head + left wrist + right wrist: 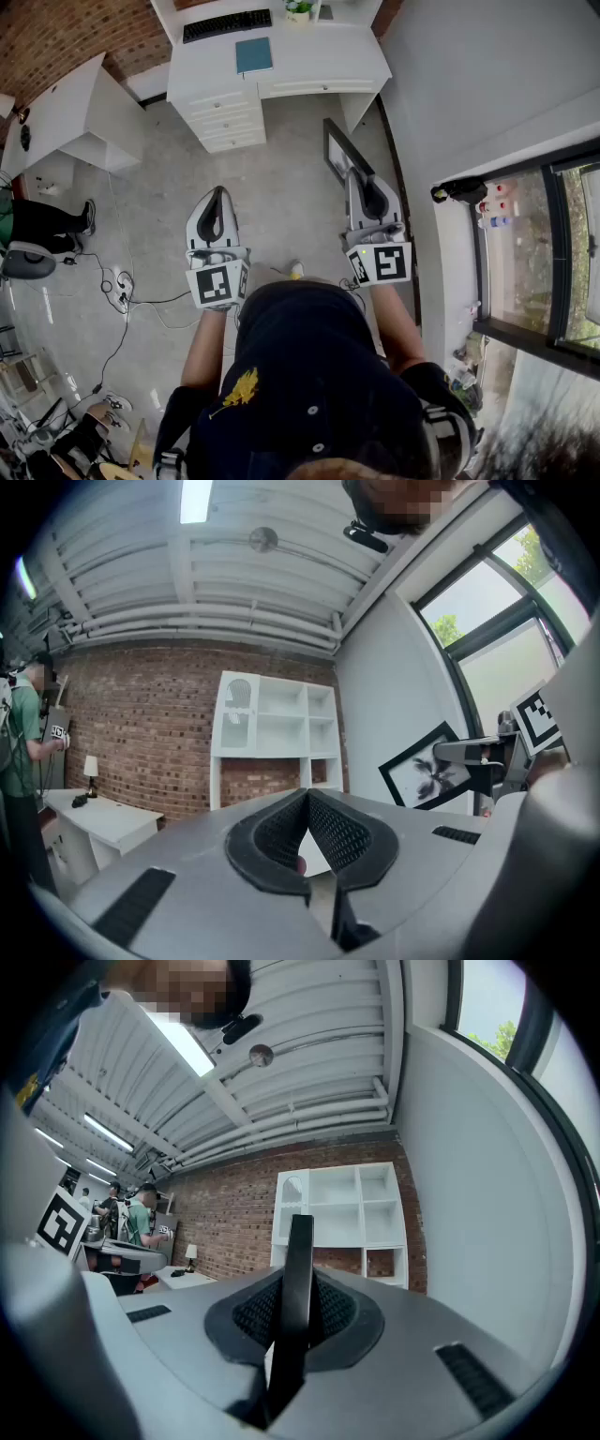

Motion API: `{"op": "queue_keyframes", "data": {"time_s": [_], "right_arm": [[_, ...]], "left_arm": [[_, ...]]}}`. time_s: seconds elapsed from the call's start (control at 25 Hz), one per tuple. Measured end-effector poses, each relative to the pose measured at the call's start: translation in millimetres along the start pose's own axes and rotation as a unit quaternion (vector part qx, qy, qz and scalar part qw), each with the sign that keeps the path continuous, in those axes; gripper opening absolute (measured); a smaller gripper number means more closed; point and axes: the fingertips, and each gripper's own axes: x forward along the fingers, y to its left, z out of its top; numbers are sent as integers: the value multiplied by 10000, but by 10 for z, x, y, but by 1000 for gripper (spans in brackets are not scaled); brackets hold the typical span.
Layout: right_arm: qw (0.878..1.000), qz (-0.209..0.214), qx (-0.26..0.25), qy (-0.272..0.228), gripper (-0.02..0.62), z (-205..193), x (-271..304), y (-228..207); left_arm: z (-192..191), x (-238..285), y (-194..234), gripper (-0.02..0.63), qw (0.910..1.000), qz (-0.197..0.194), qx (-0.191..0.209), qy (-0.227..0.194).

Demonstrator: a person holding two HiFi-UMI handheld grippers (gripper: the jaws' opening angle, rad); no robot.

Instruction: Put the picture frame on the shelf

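You are pinching the black picture frame [336, 150] in your right gripper [361, 178], right of centre, left gripper [221, 195] riding pressed together, empty, white shelf [342, 1208] standing mid-frame ahead.

2 grippers: left gripper [221, 195], right gripper [361, 178]. 1 picture frame [337, 152]. 1 white shelf unit [272, 726]. 2 white desks: desk w/ drawers [314, 56], side desk [61, 108]. 1 keyboard [227, 23], 1 blue notebook [253, 54], 1 potted plant [299, 9], 1 table lamp [91, 766]. 1 pwr strip [119, 291]. Ppl in bkgd: count unclear.
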Motion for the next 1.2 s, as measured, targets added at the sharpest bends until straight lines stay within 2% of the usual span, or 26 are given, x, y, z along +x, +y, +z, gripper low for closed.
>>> {"op": "queue_keyframes", "data": {"time_s": [0.2, 0.56, 0.8, 1.2], "right_arm": [[9998, 93, -167, -79, 29, 65, -2, 47], [9995, 208, -173, -176, 29, 151, -90, 2], [9988, 270, 282, -296, 29, 185, -116, -183], [9981, 384, 358, -333, 29, 181, -106, -214]], "left_arm": [[47, 14, -29, 18, 10000, -49, 10, -40], [119, -13, -148, 18, 9999, -42, 59, -137], [201, 2, -281, 18, 9997, -68, 95, -214], [212, -86, -392, 18, 9999, -48, 120, -109]]}}
